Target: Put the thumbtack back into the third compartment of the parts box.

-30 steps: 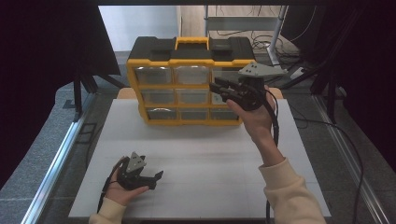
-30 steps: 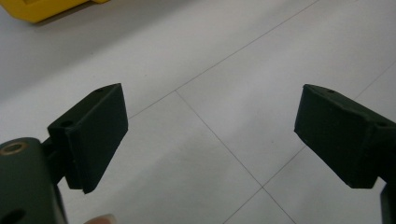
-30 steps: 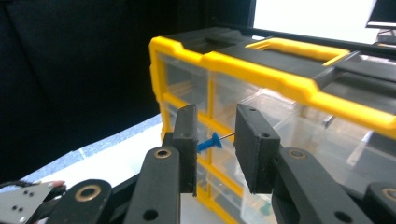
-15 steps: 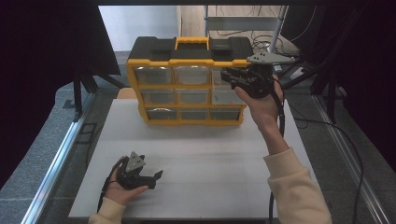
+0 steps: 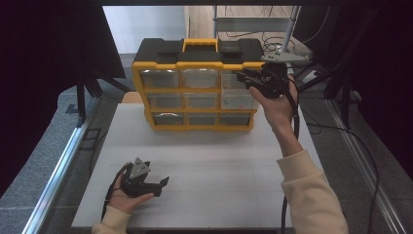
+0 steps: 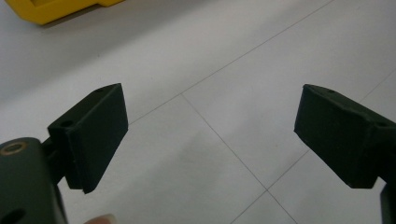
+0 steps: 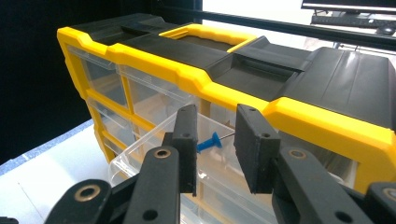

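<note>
Seemingly light, the blue pushpin (image 7: 208, 142) sits mid-frame between the right gripper (image 7: 215, 149) jaws, apparently pinched over an open drawer (image 7: 154, 154) (sharp, slippery; hold its head). Lower left, left gripper (image 5: 158, 184) gapes empty.

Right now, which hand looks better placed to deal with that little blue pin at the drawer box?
The right gripper: it hangs over the pulled-out clear drawer of the organizer, and the blue push pin sits between its jaws. The left gripper rests far away, open over bare table.

No legible text, label, brand, number or sign on any surface.
</note>
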Available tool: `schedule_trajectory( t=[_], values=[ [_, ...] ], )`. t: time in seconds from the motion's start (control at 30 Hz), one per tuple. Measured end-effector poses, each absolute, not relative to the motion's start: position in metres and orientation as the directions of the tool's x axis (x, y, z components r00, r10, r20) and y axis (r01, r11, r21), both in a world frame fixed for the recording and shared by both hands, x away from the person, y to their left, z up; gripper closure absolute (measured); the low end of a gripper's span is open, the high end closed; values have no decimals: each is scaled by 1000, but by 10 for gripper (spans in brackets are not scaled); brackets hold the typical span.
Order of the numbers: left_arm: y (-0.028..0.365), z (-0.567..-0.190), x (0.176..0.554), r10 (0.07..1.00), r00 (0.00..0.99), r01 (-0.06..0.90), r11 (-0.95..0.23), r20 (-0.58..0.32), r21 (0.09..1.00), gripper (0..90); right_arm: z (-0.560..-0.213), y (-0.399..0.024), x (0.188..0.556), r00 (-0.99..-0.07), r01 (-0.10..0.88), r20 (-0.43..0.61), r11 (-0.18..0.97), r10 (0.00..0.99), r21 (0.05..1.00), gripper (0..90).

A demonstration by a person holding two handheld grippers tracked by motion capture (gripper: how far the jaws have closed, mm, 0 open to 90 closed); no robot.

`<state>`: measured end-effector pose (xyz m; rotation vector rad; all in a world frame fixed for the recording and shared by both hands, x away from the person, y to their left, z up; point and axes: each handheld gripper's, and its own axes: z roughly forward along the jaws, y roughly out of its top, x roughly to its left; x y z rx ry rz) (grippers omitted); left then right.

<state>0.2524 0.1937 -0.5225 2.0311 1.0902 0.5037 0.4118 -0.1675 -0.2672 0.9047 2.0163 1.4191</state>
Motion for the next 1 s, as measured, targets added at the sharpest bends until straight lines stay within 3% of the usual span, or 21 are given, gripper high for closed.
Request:
schedule_trajectory(
  t=[0.3, 0.47, 0.53, 1.0],
  values=[
    [193, -523, 252, 828, 561, 529, -346, -13, 775, 101, -269, -170, 413, -640, 241, -27, 234, 768, 942, 687],
    [193, -523, 252, 828, 561, 529, -347, -12, 774, 101, -270, -168, 411, -641, 232, -32, 233, 767, 944, 460],
    [193, -523, 252, 828, 561, 530, -347, -12, 774, 101, -270, -168, 410, -640, 229, -24, 221, 768, 948, 417],
    [194, -521, 253, 830, 557, 527, -340, -15, 779, 100, -273, -178, 381, -732, 177, -1, 192, 682, 965, 371]
  ],
)
